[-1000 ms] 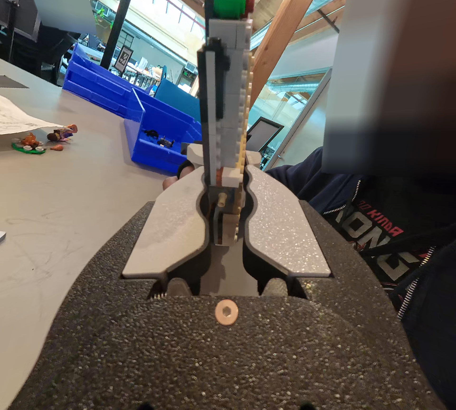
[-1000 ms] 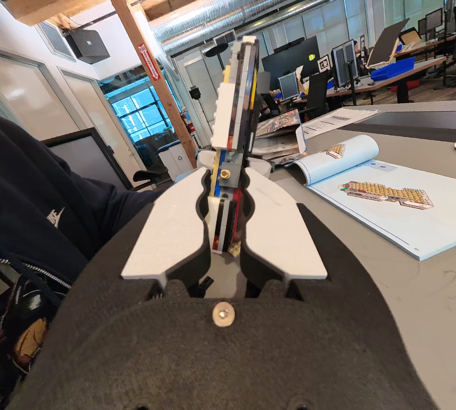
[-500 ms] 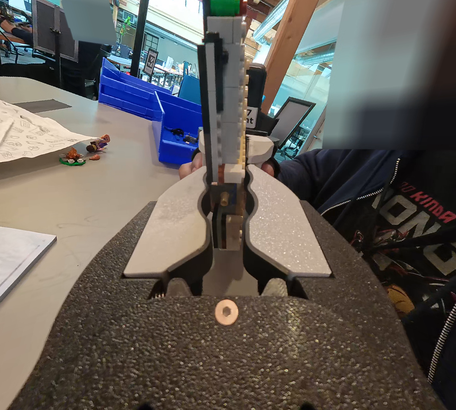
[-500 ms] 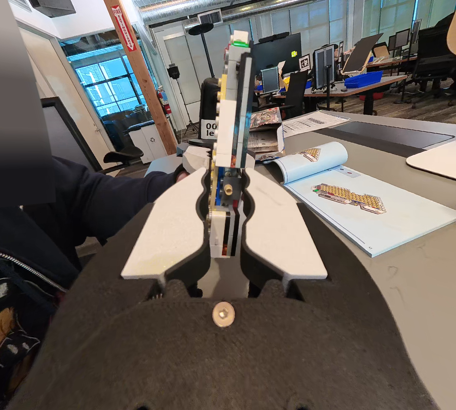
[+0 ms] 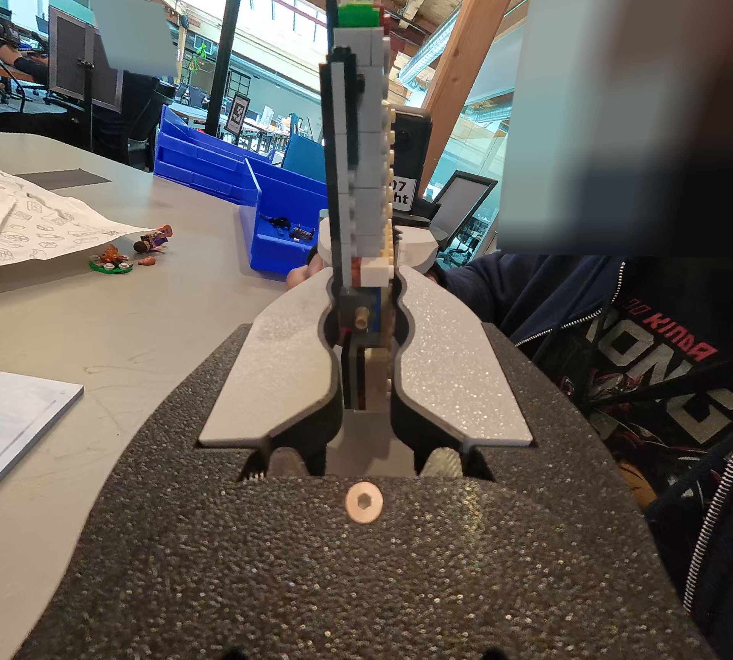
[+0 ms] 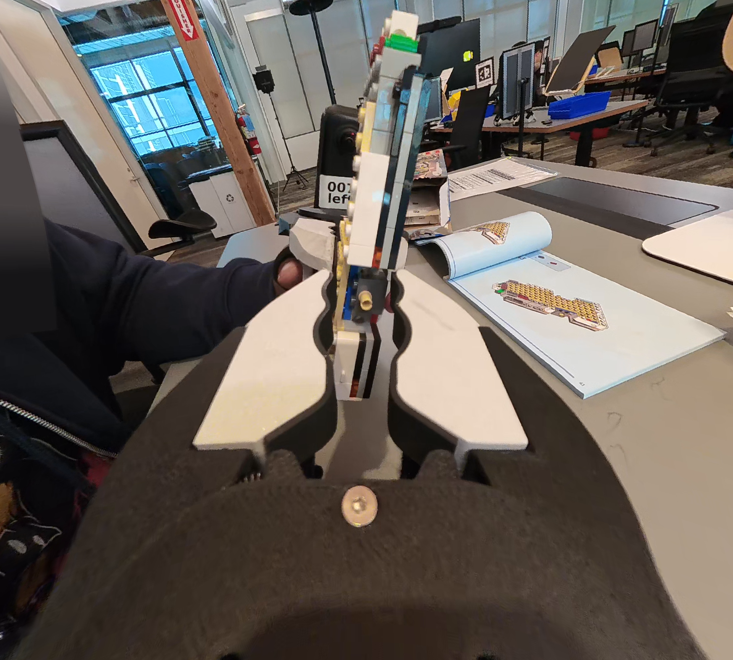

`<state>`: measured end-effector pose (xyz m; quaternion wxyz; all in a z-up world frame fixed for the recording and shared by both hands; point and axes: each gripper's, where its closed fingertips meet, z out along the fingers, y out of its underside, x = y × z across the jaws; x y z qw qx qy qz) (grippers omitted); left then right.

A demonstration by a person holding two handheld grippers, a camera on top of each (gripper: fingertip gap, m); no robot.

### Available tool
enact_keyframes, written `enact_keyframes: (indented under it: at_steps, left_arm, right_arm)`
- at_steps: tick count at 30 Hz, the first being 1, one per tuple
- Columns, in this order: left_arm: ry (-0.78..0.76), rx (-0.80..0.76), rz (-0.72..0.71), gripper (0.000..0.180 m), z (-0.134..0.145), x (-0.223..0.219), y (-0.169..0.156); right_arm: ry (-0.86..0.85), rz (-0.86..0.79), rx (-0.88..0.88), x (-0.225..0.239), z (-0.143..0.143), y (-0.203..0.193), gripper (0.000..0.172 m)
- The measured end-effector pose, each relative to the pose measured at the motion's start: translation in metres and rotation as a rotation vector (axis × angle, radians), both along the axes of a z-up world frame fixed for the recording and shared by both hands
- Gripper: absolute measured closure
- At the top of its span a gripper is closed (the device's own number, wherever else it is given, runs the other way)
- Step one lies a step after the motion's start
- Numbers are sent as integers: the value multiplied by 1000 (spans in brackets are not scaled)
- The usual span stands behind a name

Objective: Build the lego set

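Both my views have swung since a second ago: the blue bins and the open booklet now sit farther from the edges, and more of the worktop shows. My left gripper has its jaws narrow and pressed on the lower end of a flat brick model, which stands upright above the worktop. My right gripper clamps the same model from the opposite side, fingertips facing mine. Small brick figures lie beside a printed sheet.
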<state>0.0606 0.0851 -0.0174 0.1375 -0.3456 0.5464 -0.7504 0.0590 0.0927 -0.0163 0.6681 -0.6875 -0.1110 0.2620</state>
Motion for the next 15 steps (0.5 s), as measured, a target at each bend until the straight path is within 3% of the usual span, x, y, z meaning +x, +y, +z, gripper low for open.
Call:
enact_keyframes:
  at_steps: [15]
  left_arm:
    - [-3, -21, -15, 157, 2, -1, -4]
  right_arm:
    - [13, 41, 31, -2, 2, -4, 149]
